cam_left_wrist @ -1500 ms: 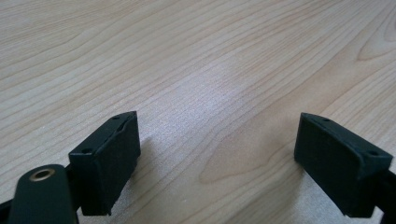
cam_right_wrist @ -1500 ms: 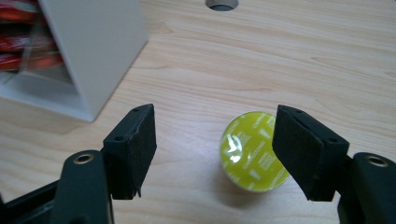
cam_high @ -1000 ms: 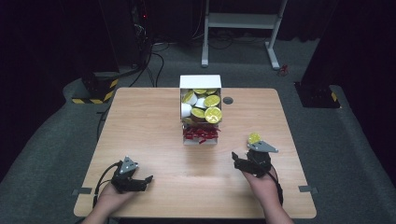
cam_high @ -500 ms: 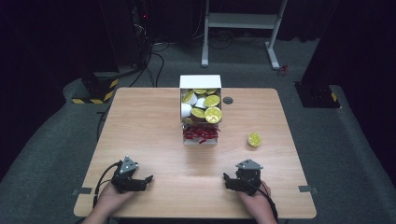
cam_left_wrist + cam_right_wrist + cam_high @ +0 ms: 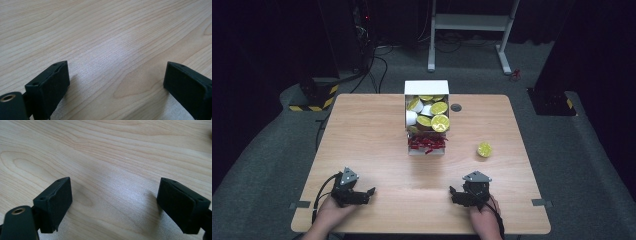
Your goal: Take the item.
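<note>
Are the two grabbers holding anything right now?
No, nothing. The left gripper and the right gripper both rest open on the table, with bare wood between their fingers. The yellow cup sits alone.

Pale wooden worktop [image 5: 362,130], sparsely set.
Far ahead of both pairs of jaws stands a white box [image 5: 427,89] of capsules; a lone yellow capsule [image 5: 484,149] lies beyond the right jaws.

The surface [image 5: 105,37] is pale wood with clear grain and a soft, satin shine. The fingers [image 5: 53,203] look like black matt plastic, with slightly rough pads.
</note>
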Available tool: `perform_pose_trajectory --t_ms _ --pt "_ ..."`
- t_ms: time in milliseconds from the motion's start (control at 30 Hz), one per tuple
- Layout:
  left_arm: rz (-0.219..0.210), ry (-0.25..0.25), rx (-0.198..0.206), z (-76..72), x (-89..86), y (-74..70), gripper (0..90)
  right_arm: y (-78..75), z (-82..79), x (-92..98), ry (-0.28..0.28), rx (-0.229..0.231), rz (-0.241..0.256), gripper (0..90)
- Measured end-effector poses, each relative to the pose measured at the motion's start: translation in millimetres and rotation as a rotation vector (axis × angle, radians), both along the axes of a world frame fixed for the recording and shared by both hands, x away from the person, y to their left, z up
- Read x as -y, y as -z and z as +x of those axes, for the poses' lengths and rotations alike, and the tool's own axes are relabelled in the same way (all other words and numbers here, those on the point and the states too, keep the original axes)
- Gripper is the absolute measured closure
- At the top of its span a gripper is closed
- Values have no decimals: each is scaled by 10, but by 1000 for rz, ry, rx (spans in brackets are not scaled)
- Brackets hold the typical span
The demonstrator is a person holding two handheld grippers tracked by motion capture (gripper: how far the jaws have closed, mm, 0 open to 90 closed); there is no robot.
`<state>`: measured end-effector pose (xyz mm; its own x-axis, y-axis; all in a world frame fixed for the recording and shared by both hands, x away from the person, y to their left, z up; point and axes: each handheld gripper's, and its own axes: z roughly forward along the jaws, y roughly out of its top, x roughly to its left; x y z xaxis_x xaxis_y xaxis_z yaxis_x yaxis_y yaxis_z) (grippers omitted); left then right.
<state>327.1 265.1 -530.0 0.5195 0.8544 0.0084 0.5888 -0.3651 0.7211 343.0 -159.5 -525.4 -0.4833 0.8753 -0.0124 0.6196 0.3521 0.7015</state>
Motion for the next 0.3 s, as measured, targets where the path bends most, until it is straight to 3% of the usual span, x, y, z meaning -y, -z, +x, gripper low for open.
perform_pose_trajectory --t_ms 300 --pt "0 7 2 7 -5 0 70 1 19 3 2 -5 -4 92"
